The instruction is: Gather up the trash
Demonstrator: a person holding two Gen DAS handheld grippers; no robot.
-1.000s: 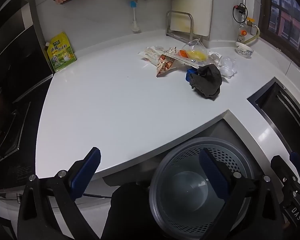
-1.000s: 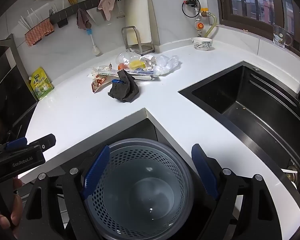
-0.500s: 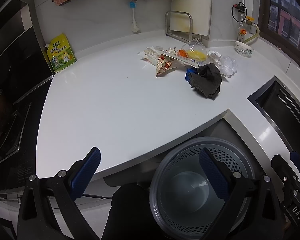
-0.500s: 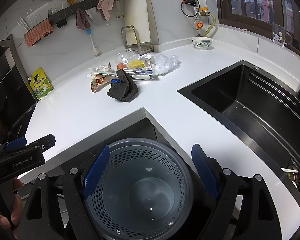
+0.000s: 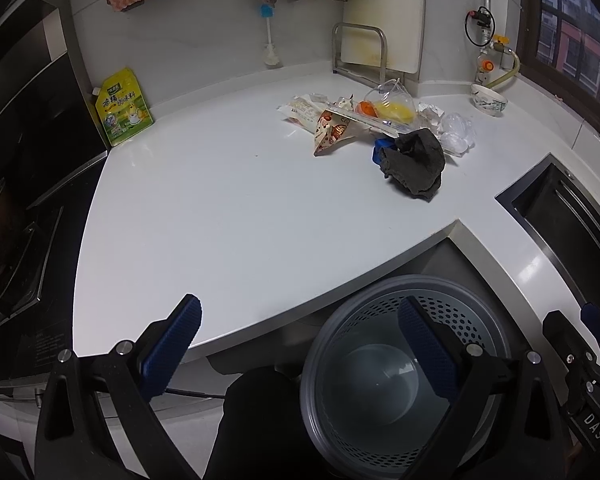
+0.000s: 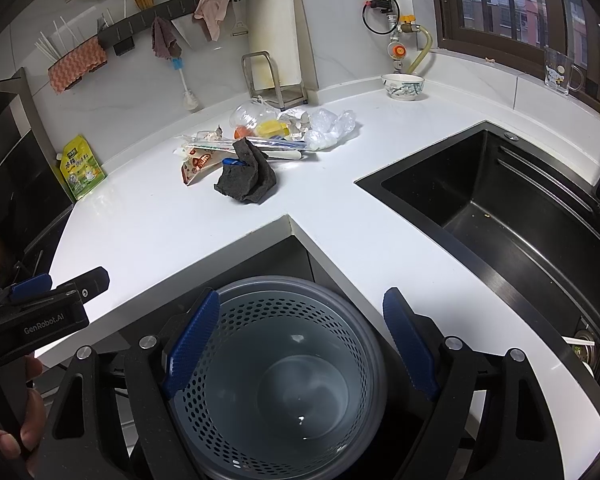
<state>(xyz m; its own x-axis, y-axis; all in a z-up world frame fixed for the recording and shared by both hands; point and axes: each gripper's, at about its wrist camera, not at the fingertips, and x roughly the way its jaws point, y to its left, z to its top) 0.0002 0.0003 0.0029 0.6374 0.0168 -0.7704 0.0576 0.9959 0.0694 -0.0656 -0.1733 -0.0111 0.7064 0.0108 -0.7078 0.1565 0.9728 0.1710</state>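
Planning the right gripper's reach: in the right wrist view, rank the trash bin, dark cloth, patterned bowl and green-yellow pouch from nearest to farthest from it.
1. trash bin: directly below the right gripper.
2. dark cloth: mid-counter, ahead.
3. green-yellow pouch, far left, and patterned bowl, back right: too close to call.

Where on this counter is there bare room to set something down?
The widest bare stretch of countertop runs from the green seasoning pouch to the front edge above the bin. Another strip lies between the dark rag and the sink. The trash pile by the back wall is crowded.
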